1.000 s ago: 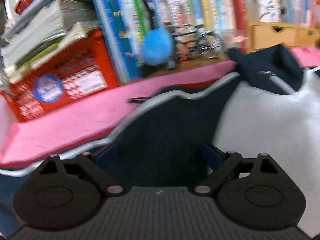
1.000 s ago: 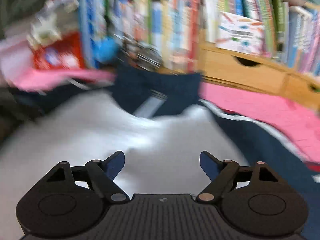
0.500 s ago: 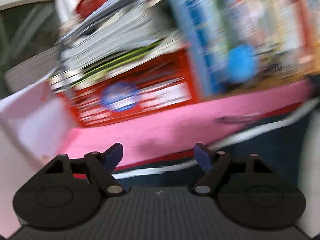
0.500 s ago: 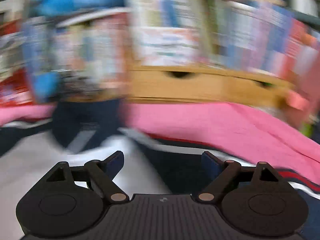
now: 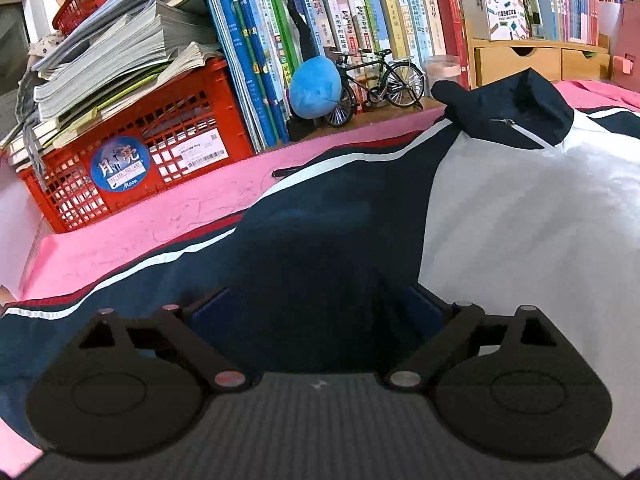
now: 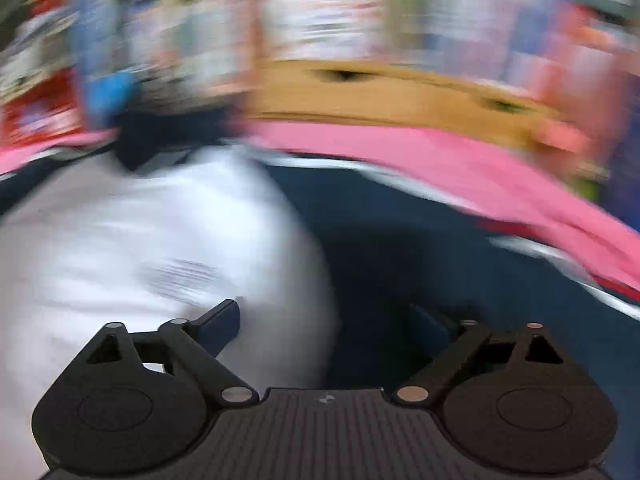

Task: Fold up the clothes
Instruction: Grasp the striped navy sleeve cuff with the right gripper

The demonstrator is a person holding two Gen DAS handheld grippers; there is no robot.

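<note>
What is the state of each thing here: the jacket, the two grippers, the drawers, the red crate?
jacket: spread flat on the pink cover, not yet folded, collar zipped.
left gripper: open, jaws just widened, above the navy sleeve, gripping nothing.
right gripper: open, jaws just widened, nothing held.
wooden drawers: closed.
red crate: upright, papers piled on top.
</note>
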